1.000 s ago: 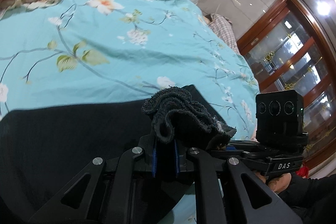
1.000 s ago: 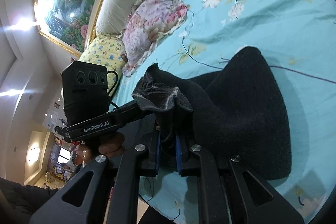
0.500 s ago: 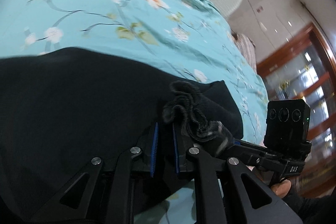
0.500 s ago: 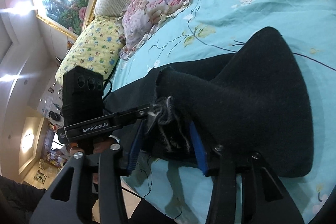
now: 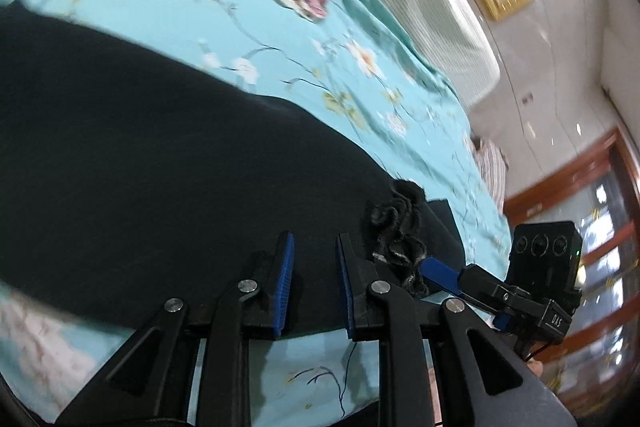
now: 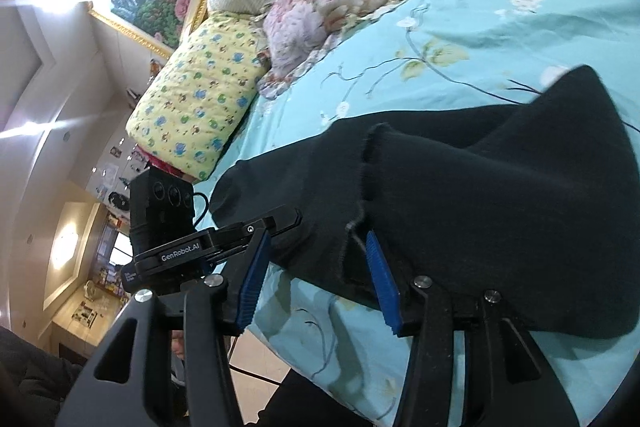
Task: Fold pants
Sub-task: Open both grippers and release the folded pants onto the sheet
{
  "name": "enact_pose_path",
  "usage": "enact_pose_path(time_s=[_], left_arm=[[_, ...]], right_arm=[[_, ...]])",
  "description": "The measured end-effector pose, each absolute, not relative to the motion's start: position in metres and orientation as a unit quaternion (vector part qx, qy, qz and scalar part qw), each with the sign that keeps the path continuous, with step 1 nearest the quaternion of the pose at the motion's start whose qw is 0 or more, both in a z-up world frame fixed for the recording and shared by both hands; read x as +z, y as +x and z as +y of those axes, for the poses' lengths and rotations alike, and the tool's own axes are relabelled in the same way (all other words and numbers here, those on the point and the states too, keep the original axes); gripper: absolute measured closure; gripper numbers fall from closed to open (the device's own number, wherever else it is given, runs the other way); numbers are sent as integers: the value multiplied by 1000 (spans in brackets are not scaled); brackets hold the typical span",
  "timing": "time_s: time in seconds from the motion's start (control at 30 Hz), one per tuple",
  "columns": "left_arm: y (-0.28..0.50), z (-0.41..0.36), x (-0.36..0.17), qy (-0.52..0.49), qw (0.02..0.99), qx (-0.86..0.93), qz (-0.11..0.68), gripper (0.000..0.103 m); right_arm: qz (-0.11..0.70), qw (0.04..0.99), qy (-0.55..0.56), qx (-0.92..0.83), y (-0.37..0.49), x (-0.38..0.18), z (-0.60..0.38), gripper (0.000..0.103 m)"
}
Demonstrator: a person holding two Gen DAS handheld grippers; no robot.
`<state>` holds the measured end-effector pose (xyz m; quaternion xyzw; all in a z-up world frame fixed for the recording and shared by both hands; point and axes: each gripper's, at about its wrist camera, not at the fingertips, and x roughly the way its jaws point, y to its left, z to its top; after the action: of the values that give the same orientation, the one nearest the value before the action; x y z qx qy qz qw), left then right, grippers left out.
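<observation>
Pants (image 6: 500, 195) lay folded over on bed (image 6: 500, 39); left gripper (image 5: 314, 283) and right gripper (image 6: 316, 275) both spread open, holding nothing; further folds likely left.

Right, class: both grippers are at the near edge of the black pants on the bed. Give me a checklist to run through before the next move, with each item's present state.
1. Left gripper open: ok, blue pads apart with only flat fabric behind them.
2. Right gripper open: ok, jaws spread wide.
3. Black pants released onto the bedspread: ok; whether the right gripper's pad still touches the cuff cannot be told.
4. Fold lies flat: not ok, the fabric humps up at the right in the right wrist view.
5. Edges aligned: cannot tell, the bunched cuff hides them.
6. Pink floral pillow away from the pants: ok.
</observation>
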<state>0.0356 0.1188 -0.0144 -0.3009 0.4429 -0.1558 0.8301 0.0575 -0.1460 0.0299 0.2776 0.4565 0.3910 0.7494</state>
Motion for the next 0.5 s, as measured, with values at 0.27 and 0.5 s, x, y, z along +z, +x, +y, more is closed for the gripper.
enact_pose_path(time_s=[0.27,0.5], left_arm=[[0,158,-8,-331,844,-90,413,75],[-29,192,-2,-352,850,-35,391,73]], right_arm=[[458,743,249,420,69,42,-117,52],[452,742,214,447,83,56,-84,52]])
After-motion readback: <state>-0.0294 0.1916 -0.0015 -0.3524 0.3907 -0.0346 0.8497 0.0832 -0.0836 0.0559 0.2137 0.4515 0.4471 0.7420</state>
